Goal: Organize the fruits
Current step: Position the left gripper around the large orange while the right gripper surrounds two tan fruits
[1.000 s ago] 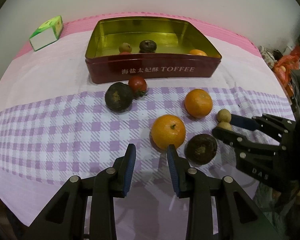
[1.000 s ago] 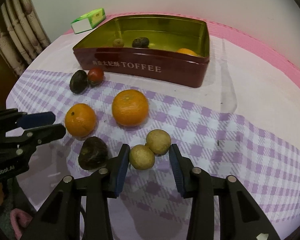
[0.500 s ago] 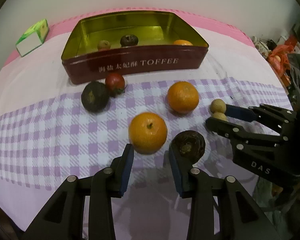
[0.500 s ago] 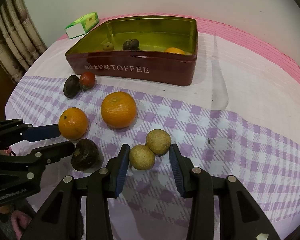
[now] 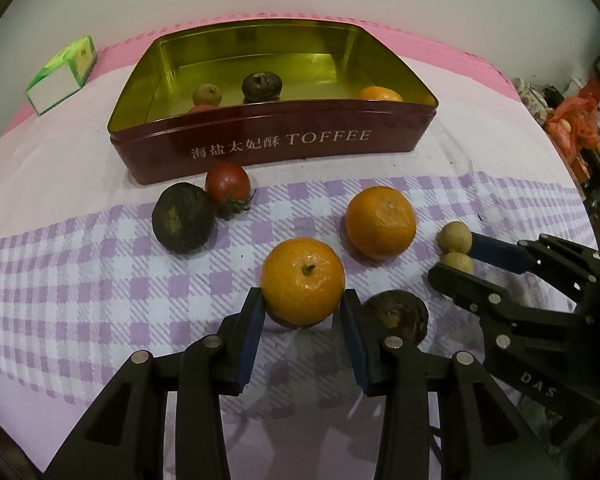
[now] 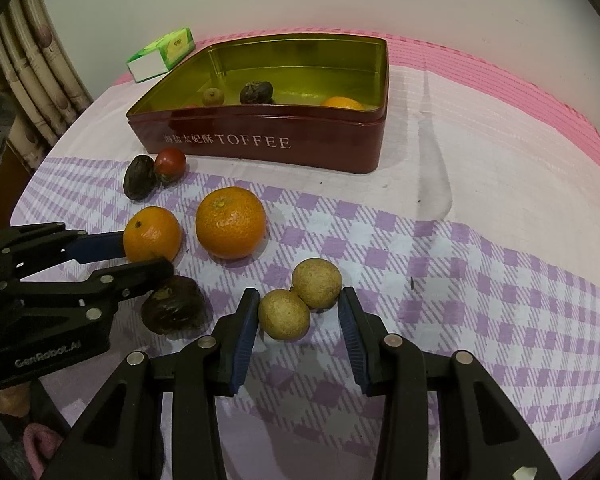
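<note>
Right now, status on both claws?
Left claw open around near orange. Right claw open around two longans. Dark fruit beside left claw.

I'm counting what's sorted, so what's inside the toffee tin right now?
Inside the toffee tin: a small tan fruit, a dark wrinkled fruit and an orange. Something red peeks over the front wall, mostly hidden.

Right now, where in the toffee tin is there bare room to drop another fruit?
In the toffee tin, the back half and the middle floor between the dark fruit and the orange are bare. The left front is crowded: a small tan fruit and something red sit there behind the front wall.
</note>
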Action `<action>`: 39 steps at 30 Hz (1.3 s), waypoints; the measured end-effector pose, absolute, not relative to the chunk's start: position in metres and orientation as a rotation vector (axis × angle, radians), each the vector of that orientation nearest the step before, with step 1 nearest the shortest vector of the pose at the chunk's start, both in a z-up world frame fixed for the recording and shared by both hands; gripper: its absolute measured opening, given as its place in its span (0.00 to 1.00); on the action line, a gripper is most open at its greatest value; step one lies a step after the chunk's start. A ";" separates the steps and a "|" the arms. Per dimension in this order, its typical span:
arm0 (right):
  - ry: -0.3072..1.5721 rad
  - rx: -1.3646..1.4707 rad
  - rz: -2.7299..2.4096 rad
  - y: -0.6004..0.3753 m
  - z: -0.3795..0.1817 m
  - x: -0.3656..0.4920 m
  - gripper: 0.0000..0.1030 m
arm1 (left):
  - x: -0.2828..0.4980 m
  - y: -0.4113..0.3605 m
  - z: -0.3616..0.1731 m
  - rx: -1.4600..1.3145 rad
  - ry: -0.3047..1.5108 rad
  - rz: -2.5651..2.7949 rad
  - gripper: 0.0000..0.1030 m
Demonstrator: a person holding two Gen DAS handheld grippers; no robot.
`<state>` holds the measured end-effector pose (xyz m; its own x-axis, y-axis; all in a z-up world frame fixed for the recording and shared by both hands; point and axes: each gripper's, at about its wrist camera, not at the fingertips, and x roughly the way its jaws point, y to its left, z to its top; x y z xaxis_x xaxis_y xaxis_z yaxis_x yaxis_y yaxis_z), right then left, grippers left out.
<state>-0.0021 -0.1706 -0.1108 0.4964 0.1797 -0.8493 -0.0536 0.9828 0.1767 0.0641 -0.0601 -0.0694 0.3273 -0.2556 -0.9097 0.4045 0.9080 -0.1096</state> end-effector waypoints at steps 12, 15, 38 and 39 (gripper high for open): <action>1.040 0.135 0.141 -0.171 -0.110 -0.002 0.37 | 0.066 -0.058 -0.069 0.132 1.152 -0.433 0.38; 1.040 0.136 0.140 -0.171 -0.111 -0.002 0.37 | 0.065 -0.057 -0.069 0.134 1.151 -0.428 0.38; 1.038 0.128 0.137 -0.169 -0.112 -0.003 0.37 | 0.058 -0.038 -0.060 0.114 1.132 -0.379 0.38; 1.038 0.129 0.137 -0.169 -0.112 -0.003 0.37 | 0.058 -0.037 -0.059 0.113 1.130 -0.378 0.37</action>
